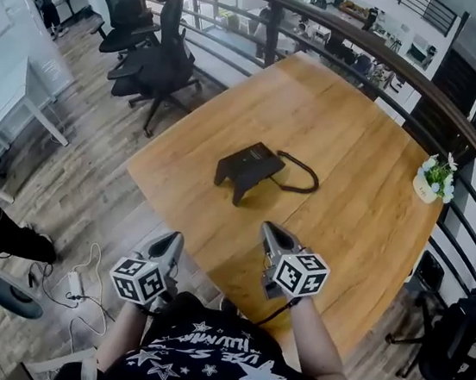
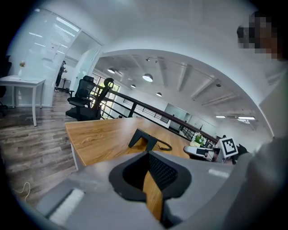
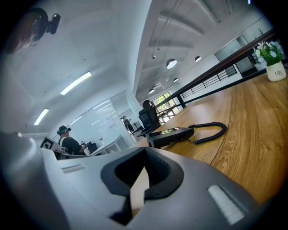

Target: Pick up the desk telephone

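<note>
Lying near the middle of one wooden table (image 1: 358, 140), one black phone (image 1: 250, 167) sits well ahead of two grippers, left (image 1: 175, 238) and right (image 1: 268, 229), both closed and empty, with one potted plant (image 1: 435, 178) at the table's edge and two black chairs (image 1: 155, 61) on plank floor (image 1: 84, 173).

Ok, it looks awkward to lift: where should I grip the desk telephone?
Probably the raised slab's two ends, coming in from left and right: the desk telephone sits tilted up, its edges seemingly clear of the table; the coiled cord trails off right.
</note>
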The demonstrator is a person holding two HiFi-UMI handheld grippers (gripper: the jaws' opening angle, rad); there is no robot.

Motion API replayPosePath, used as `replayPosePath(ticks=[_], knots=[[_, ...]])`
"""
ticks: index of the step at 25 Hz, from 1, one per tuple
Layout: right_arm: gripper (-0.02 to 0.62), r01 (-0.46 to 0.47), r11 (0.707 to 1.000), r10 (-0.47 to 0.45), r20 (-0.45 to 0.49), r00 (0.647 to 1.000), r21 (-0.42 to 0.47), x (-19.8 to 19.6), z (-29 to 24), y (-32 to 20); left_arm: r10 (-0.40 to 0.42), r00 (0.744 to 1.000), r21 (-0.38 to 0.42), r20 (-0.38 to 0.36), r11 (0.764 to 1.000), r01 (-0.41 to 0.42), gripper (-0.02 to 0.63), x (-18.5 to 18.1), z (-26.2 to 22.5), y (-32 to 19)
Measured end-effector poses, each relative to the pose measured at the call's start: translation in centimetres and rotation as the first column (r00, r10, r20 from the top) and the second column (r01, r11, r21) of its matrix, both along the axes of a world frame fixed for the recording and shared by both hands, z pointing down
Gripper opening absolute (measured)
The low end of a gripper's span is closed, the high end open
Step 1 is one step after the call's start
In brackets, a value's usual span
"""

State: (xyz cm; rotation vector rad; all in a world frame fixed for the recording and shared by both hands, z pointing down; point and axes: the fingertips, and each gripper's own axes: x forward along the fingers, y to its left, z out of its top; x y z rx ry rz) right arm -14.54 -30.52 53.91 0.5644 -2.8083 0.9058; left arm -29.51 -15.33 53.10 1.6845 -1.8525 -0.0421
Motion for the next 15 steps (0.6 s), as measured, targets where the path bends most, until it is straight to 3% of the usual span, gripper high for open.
replayPosePath(ticks=[8, 15], knots=[[0.002, -0.12, 0.993, 0.119, -0.019, 0.993, -0.025, -0.7, 0.9, -1.9, 0.084, 0.995, -0.012, -0.05, 0.996, -0.084, 0.002, -2.7, 1.1, -4.5], [0.002, -0.301, 0.954, 0.3, -0.034, 0.953, -0.015, 3.9, 0.6, -3.7, 0.189, 0.973, -0.031, -0.131, 0.98, -0.195, 0.002, -1.6, 2.1, -9.1]])
